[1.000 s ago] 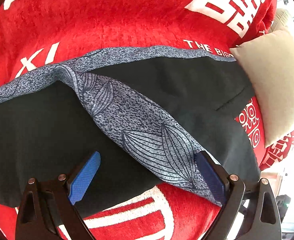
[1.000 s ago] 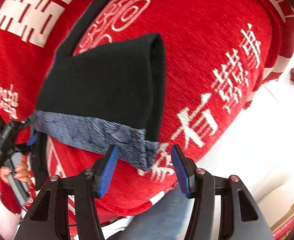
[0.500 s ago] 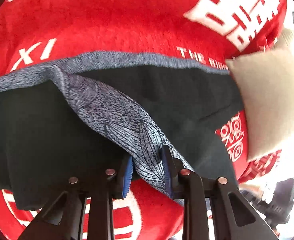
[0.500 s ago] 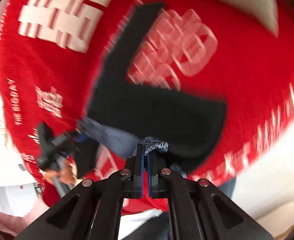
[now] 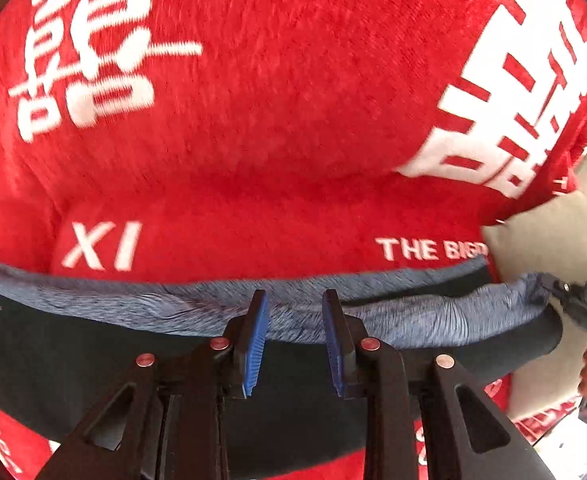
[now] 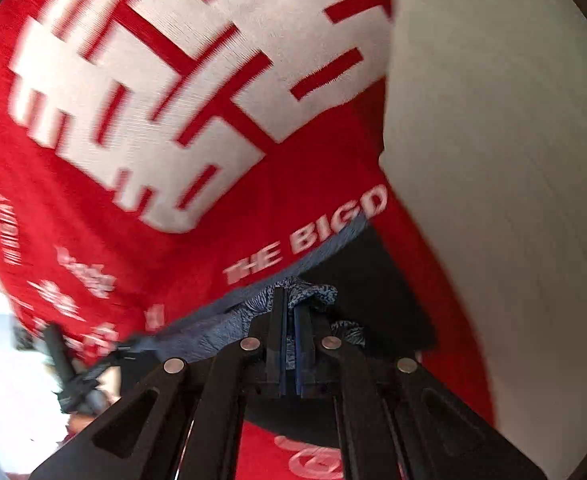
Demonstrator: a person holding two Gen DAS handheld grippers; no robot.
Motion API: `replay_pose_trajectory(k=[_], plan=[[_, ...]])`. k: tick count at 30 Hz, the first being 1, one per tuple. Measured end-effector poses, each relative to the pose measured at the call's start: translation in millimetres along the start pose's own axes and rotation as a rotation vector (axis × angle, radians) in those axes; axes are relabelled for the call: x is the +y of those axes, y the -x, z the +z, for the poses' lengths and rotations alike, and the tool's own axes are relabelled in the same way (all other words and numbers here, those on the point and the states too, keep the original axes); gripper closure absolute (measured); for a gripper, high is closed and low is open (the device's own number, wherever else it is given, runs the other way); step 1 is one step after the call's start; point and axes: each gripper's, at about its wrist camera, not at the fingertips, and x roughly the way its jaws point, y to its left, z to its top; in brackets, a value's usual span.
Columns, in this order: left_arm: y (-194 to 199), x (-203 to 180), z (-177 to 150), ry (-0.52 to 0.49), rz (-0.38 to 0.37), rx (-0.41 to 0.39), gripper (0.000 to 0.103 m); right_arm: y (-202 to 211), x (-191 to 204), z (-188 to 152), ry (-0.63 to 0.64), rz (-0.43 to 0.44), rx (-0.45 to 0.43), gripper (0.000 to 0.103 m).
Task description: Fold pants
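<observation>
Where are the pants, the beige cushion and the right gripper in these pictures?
pants [image 5: 73,360]: left wrist view, on the black fabric below the grey patterned band.
beige cushion [image 6: 493,160]: right wrist view, on its plain front face.
right gripper [image 6: 291,320]: right wrist view, between the fingertips shut on the patterned band.

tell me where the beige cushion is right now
In the left wrist view the beige cushion sits at the right edge on the red blanket, touching the pants there.

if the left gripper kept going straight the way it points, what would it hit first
Most likely the pants' grey patterned band, already between the left gripper jaws; beyond it, the red blanket. Depth is hard to judge.
</observation>
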Motion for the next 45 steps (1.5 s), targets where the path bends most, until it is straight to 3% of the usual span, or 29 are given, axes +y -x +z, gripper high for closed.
replay_pose_trajectory(k=[1, 3, 4, 5, 6, 7, 9, 11, 12, 14, 17, 22, 27, 30, 33, 35, 37, 38, 42, 44, 45], plan=[[0, 0, 0, -0.006, 0.027, -0.004, 0.073, -9, 0, 5, 0.014, -0.028, 0.016, 0.096], [-2, -1, -2, -0.020, 0.072, 0.005, 0.056, -26, 4, 14, 0.063, -0.126, 0.049, 0.094], [-3, -2, -5, -0.027, 0.098, 0.002, 0.031, -30, 7, 17, 0.087, -0.158, 0.057, 0.083], [-3, -4, -8, -0.032, 0.108, -0.006, 0.026, -30, 12, 20, 0.110, -0.191, 0.039, 0.073], [-3, -6, -12, -0.046, 0.117, -0.009, 0.026, -26, 16, 21, 0.125, -0.211, 0.008, 0.043], [-7, -10, -16, -0.066, 0.117, 0.008, 0.026, -16, 22, 23, 0.144, -0.211, -0.051, 0.033], [-12, -15, -23, -0.086, 0.125, 0.026, 0.026, 0, 33, 22, 0.166, -0.196, -0.120, 0.033], [-21, -26, -30, -0.108, 0.116, 0.052, 0.026, 5, 38, 16, 0.174, -0.165, -0.125, 0.036], [-27, -32, -35, -0.129, 0.110, 0.068, 0.026, 2, 38, 10, 0.177, -0.164, -0.107, 0.055], [-38, -44, -44, -0.178, 0.125, 0.078, 0.026, -13, 35, -2, 0.186, -0.201, -0.042, 0.079], [-56, -57, -49, -0.198, 0.145, 0.095, 0.026, -44, 17, -11, 0.161, -0.245, 0.046, 0.085], [-83, -54, -47, -0.136, 0.161, 0.126, 0.026, -75, -2, -2, 0.128, -0.271, 0.054, 0.089], [-90, -57, -46, -0.160, 0.176, 0.111, 0.023, -92, 4, 16, 0.174, -0.303, 0.018, 0.089], [-88, -57, -41, -0.155, 0.177, 0.129, 0.023, -86, 6, 25, 0.113, -0.279, 0.007, 0.085], [-79, -48, -28, -0.131, 0.212, 0.096, 0.023, -64, 5, 17, 0.050, -0.233, -0.012, 0.083], [-74, -34, -23, -0.089, 0.227, 0.089, 0.023, -48, 9, 3, 0.062, -0.212, -0.020, 0.076], [-72, -21, -23, -0.051, 0.238, 0.098, 0.023, -40, 18, -19, 0.108, -0.222, -0.022, 0.054], [-70, -18, -24, -0.043, 0.241, 0.101, 0.023, -41, 22, -30, 0.137, -0.237, -0.014, 0.049], [-66, -11, -33, -0.059, 0.280, 0.109, 0.023, -68, 18, -69, 0.185, -0.342, 0.057, 0.047], [-69, -7, -36, -0.055, 0.311, 0.123, 0.023, -71, 21, -78, 0.208, -0.363, 0.009, 0.045], [-69, -1, -36, -0.031, 0.317, 0.129, 0.023, -73, 25, -82, 0.231, -0.376, 0.006, 0.039]])
